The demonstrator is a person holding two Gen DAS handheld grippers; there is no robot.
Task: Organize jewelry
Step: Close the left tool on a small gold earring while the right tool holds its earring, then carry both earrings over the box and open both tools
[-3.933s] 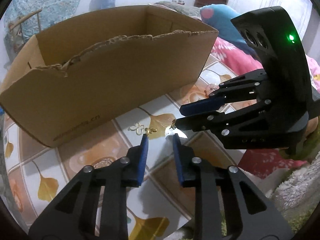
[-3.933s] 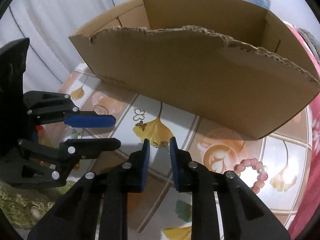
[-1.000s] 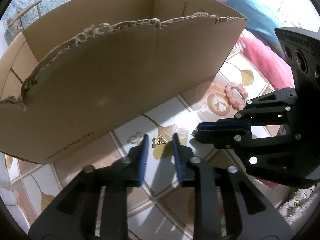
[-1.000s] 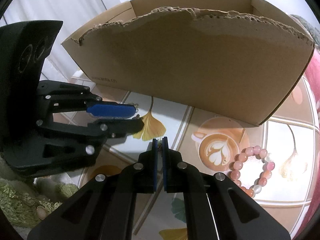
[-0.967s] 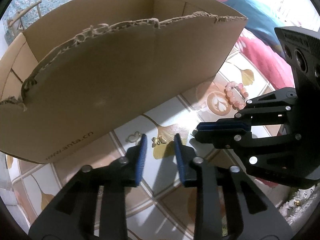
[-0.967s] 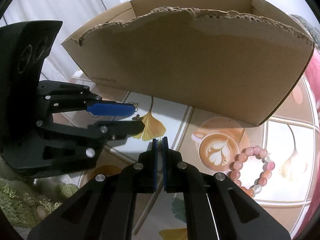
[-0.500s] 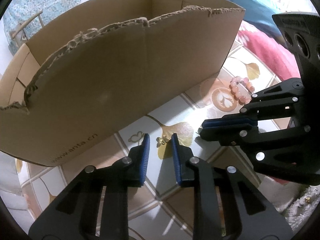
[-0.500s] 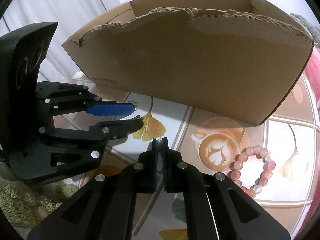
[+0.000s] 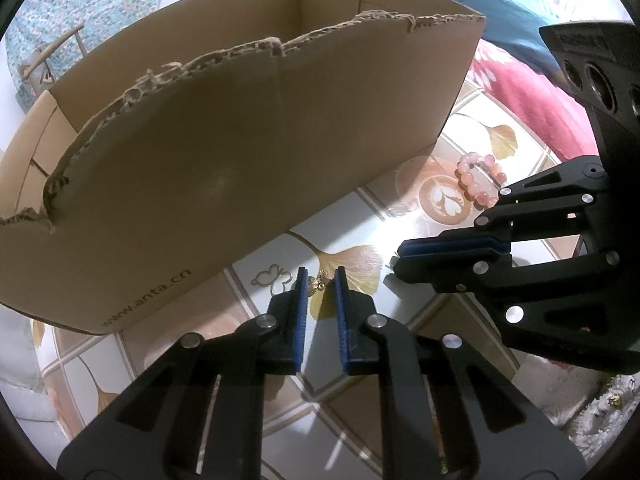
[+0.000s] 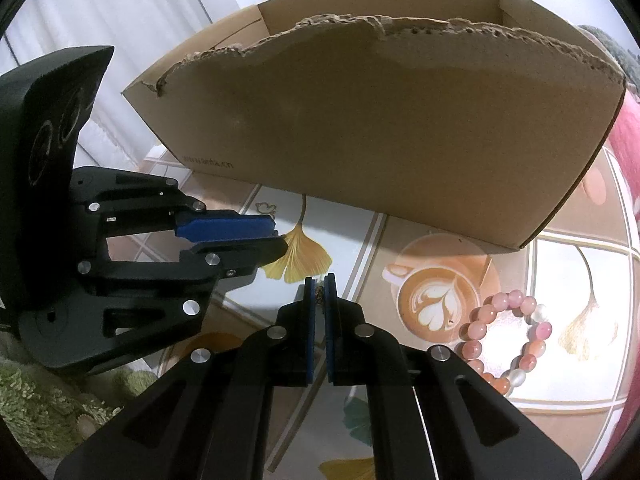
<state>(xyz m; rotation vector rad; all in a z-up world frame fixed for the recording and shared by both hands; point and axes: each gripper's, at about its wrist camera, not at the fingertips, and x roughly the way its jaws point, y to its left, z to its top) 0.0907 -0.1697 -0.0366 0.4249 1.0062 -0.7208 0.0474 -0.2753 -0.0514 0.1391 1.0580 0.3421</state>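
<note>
A small gold earring [image 9: 320, 279] sits between the blue pads of my left gripper [image 9: 321, 280], which has closed onto it just above the patterned tablecloth. My right gripper [image 10: 319, 290] is shut on another small gold earring [image 10: 319, 293], barely visible between its pads; it also shows at the right of the left wrist view [image 9: 404, 253]. A pink bead bracelet [image 10: 508, 336] lies on the cloth to the right, also in the left wrist view [image 9: 478, 184]. A large open cardboard box [image 9: 240, 152] stands right behind both grippers.
The tablecloth [image 10: 432, 292] has ginkgo leaf and latte prints. A green shaggy rug [image 10: 36, 404] lies at the lower left of the right wrist view. Red and blue bedding [image 9: 520, 72] lies beyond the table's right side.
My left gripper has narrowed around the gold earring and moved slightly closer to it. My right gripper stays shut and has barely moved.
</note>
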